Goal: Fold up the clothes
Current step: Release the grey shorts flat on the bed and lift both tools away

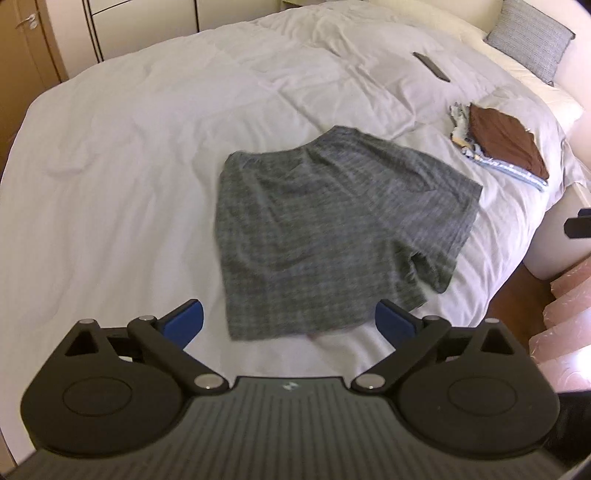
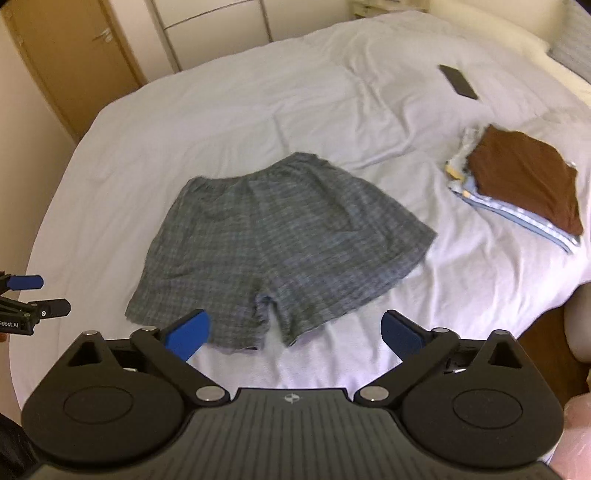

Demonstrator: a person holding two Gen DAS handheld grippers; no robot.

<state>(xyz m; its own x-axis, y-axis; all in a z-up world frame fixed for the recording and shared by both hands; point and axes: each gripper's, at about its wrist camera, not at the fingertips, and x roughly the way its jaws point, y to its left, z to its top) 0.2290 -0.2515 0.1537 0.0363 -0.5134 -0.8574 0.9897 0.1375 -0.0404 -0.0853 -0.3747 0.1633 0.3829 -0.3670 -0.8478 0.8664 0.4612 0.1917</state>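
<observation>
A pair of grey-blue checked shorts (image 1: 325, 225) (image 2: 280, 236) lies spread flat on the white bed, waistband away from me, leg openings toward me. My left gripper (image 1: 288, 323) hovers open just short of the near hem, blue pads wide apart, holding nothing. My right gripper (image 2: 295, 330) is also open, poised above the crotch and the hem of the legs, empty. In the right wrist view the left gripper's fingertips (image 2: 26, 282) show at the left edge.
A stack of folded clothes, brown on top of light blue (image 1: 506, 144) (image 2: 524, 184), sits on the bed's right side. A dark phone (image 1: 430, 65) (image 2: 458, 81) lies farther back. Pillows (image 1: 532, 37) at the far right, wardrobe doors (image 2: 207, 29) behind, pink cover (image 1: 565, 314) beside the bed.
</observation>
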